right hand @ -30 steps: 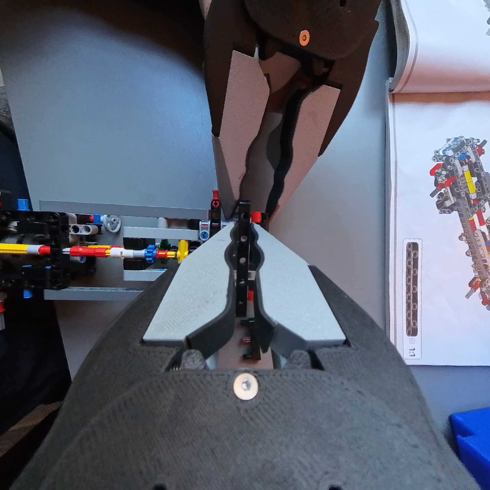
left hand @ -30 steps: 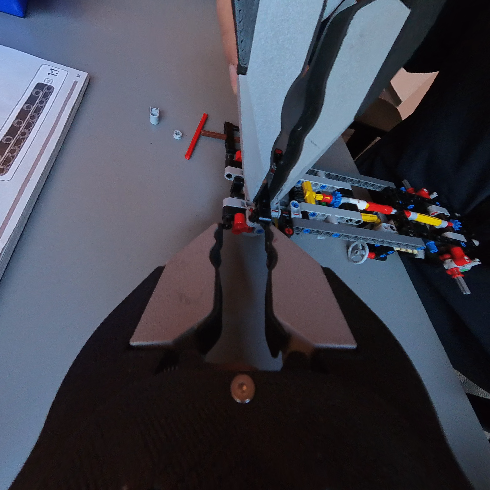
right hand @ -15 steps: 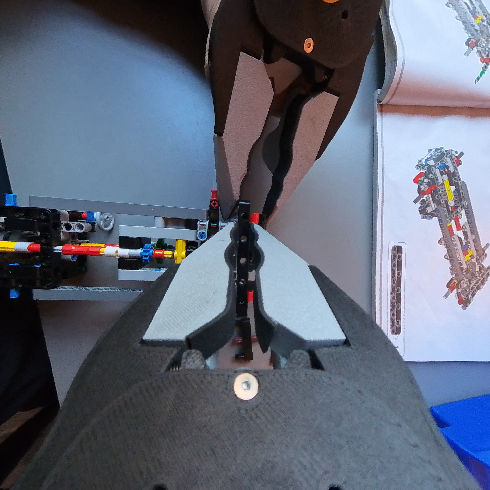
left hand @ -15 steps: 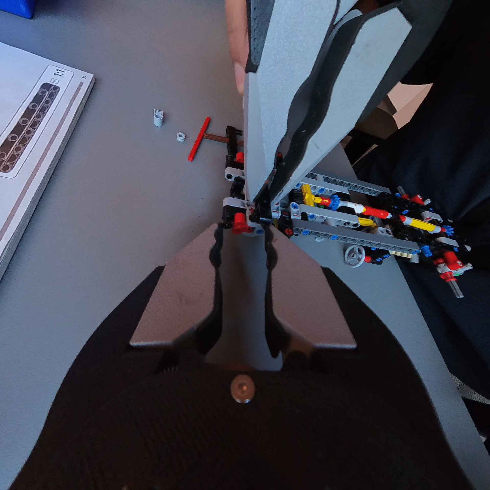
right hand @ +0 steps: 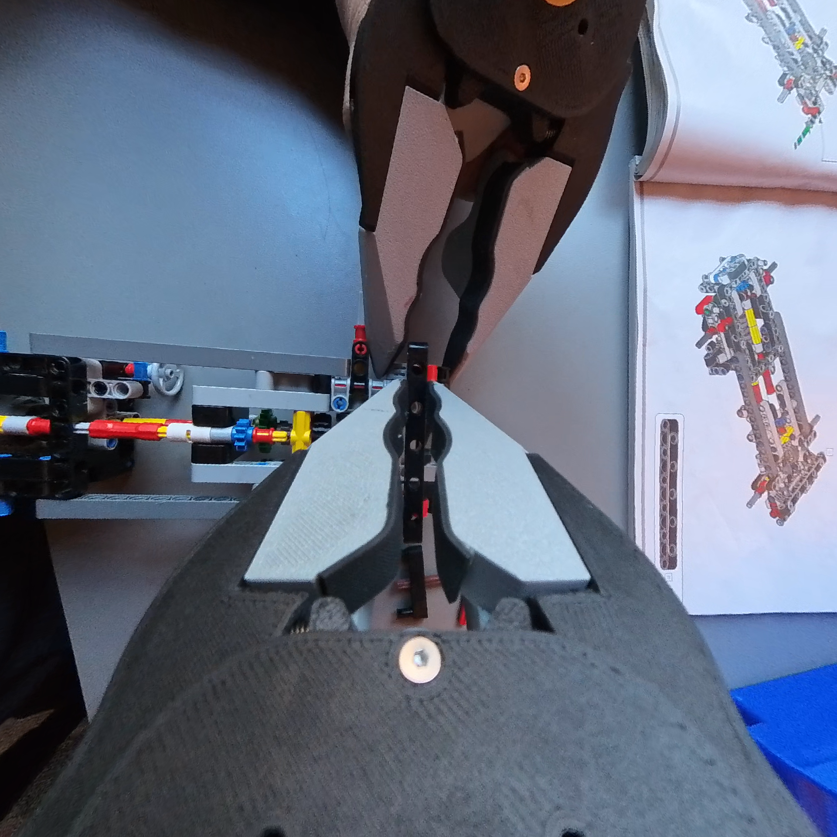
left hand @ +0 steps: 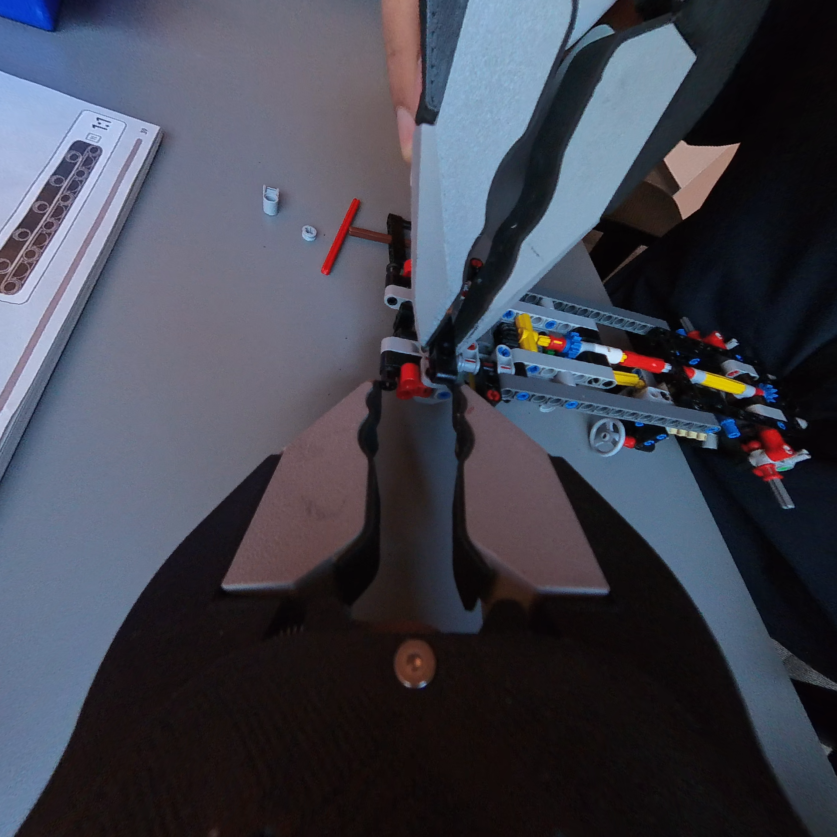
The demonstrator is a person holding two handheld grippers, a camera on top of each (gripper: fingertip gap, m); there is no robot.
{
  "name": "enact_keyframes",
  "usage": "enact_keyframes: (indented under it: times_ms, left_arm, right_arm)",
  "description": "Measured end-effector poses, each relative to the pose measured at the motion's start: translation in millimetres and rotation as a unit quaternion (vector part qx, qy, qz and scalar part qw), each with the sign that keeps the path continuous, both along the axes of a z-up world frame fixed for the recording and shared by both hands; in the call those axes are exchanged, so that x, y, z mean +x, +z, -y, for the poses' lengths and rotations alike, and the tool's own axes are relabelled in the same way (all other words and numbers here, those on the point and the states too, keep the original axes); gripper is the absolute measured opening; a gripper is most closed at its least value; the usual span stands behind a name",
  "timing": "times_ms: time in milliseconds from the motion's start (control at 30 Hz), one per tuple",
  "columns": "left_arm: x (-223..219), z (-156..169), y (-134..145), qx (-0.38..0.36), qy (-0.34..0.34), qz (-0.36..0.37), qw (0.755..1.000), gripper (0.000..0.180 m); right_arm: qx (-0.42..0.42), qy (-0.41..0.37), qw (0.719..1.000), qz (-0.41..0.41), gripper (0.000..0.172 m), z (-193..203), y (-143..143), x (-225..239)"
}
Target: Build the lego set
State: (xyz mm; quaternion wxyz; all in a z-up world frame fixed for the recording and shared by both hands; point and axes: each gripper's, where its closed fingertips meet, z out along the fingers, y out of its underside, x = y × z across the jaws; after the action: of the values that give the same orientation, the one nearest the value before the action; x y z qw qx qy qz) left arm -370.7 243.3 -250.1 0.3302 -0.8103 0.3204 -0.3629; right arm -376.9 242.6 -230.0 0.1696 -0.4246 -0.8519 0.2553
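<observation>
Item: right gripper (right hand: 416, 385), fingers clenched on a thin black perforated beam (right hand: 416, 446); the beam runs lengthwise between both pads, its tip projecting just past the fingertips, a red pin (right hand: 431, 372) on its side at that tip. Item: left gripper (left hand: 414, 392), fingers standing apart, fingertips either side of the near end of the brick-built chassis (left hand: 602, 385); a red connector (left hand: 410, 378) and a black piece of that end lie in the gap at the tips, though whether the pads press on them is not clear from this angle. The right gripper's fingertips meet the chassis at the same end, directly ahead of the left gripper's tips. The chassis extends to the right of the left jaws, over the edge of the grey table (left hand: 204, 362). Ahead and left of the left jaws: red axle (left hand: 339, 236), small grey bush (left hand: 309, 233), grey sleeve (left hand: 271, 200). Farther left: instruction booklet (left hand: 68, 217). Blue bin (right hand: 792, 743) low right of the right jaws.
</observation>
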Motion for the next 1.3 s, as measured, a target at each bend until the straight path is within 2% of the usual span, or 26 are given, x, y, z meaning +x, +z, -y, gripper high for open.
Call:
enact_keyframes:
  times_ms: [233, 467, 633, 867, 967, 1167, 1300]
  left_arm:
    - [1, 2, -3, 0.003, -0.006, -0.016, 1.000, 0.028]
    - [4, 5, -13, -0.023, -0.010, -0.039, 0.999, 0.028]
    - [3, 6, -16, -0.031, -0.009, -0.045, 0.998, 0.028]
    - [3, 6, -17, -0.028, -0.007, -0.051, 0.998, 0.028]
    - [3, 6, -17, -0.028, -0.005, -0.051, 0.998, 0.027]
    - [3, 7, -18, -0.025, -0.005, -0.056, 0.998, 0.027]
    - [3, 7, -17, -0.028, -0.003, -0.051, 0.998, 0.027]
  right_arm:
    - [-0.002, 0.018, 0.999, 0.027, 0.005, 2, -3, 2]
    - [-0.010, 0.042, 0.993, 0.110, 0.004, 4, -13, 5]
    - [0.001, 0.049, 0.989, 0.141, 0.005, 6, -16, 4]
    - [-0.050, 0.033, 0.976, 0.208, 0.005, 7, -19, 5]
    - [-0.059, 0.005, 0.976, 0.211, 0.005, 7, -19, 5]
    - [-0.016, -0.014, 0.977, 0.212, 0.005, 8, -23, 5]
    - [-0.054, -0.029, 0.978, 0.198, 0.005, 8, -22, 4]
